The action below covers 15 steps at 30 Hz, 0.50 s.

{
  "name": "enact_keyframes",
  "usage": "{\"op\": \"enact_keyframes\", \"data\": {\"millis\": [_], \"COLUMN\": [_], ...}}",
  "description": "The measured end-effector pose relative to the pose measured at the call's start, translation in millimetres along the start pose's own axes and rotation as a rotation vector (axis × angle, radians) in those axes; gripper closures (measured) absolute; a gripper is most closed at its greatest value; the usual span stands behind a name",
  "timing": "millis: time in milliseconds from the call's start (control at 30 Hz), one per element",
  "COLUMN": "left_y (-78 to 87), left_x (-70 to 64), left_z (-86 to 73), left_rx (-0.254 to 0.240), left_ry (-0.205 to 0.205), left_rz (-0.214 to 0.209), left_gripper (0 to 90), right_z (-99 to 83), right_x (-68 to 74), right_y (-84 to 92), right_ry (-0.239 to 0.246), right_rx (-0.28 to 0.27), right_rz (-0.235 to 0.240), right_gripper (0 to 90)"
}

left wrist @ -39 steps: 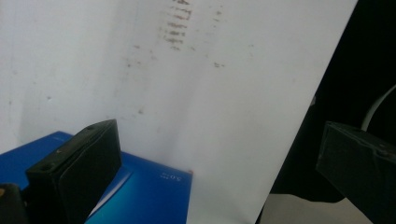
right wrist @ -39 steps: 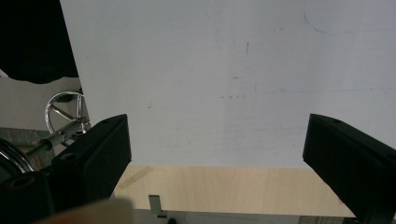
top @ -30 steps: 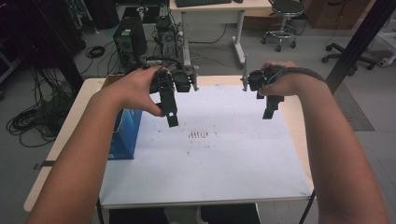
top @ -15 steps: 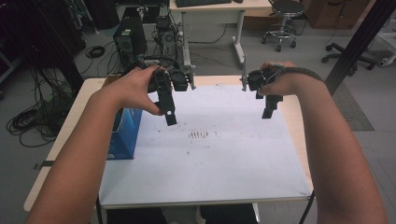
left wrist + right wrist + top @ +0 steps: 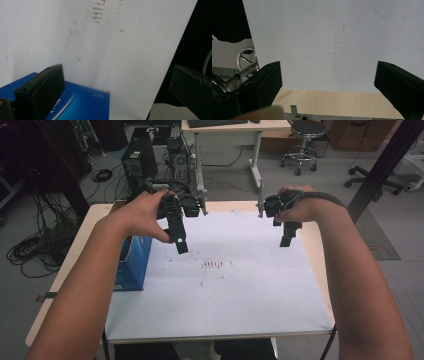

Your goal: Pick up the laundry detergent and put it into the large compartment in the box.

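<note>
A blue box (image 5: 132,262) stands at the left edge of the white sheet (image 5: 225,290) that covers the table. My left gripper (image 5: 181,246) hangs open just to the right of the box, pointing down at the sheet. In the left gripper view its jaws stand wide apart, the gripper (image 5: 117,90) over the blue box (image 5: 87,105) and the white sheet (image 5: 125,37). My right gripper (image 5: 285,241) hovers open above the sheet's far right part. In the right gripper view, the gripper (image 5: 328,81) holds nothing, with the white sheet (image 5: 332,45) below.
Red-brown marks (image 5: 215,265) stain the sheet's middle. The wooden table edge (image 5: 332,102) shows past the sheet. Beyond the table stand a computer tower (image 5: 135,157), a desk (image 5: 225,127) and a stool (image 5: 305,135). Cables (image 5: 30,250) lie on the floor at left.
Both hands have drifted very slightly to the left. Nothing was taken hold of or let go.
</note>
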State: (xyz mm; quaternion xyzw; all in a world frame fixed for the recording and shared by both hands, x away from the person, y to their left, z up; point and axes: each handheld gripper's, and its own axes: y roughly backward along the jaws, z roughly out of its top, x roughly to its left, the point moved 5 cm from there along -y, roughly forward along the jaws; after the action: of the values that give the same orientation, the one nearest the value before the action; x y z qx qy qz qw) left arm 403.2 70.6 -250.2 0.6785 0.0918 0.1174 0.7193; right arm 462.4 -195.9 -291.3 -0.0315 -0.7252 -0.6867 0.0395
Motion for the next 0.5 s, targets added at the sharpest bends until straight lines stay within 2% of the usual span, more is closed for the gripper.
{"op": "enact_keyframes", "data": {"millis": [500], "left_y": [3.0], "left_x": [-2.9], "left_z": [-3.1], "left_rx": [0.005], "left_ry": [-0.008], "left_rz": [0.012], "left_gripper": [0.2], "right_z": [3.4], "right_x": [1.8], "right_y": [2.1], "right_ry": [0.004], "right_rx": [0.005], "right_rz": [-0.004], "right_gripper": [7.6]}}
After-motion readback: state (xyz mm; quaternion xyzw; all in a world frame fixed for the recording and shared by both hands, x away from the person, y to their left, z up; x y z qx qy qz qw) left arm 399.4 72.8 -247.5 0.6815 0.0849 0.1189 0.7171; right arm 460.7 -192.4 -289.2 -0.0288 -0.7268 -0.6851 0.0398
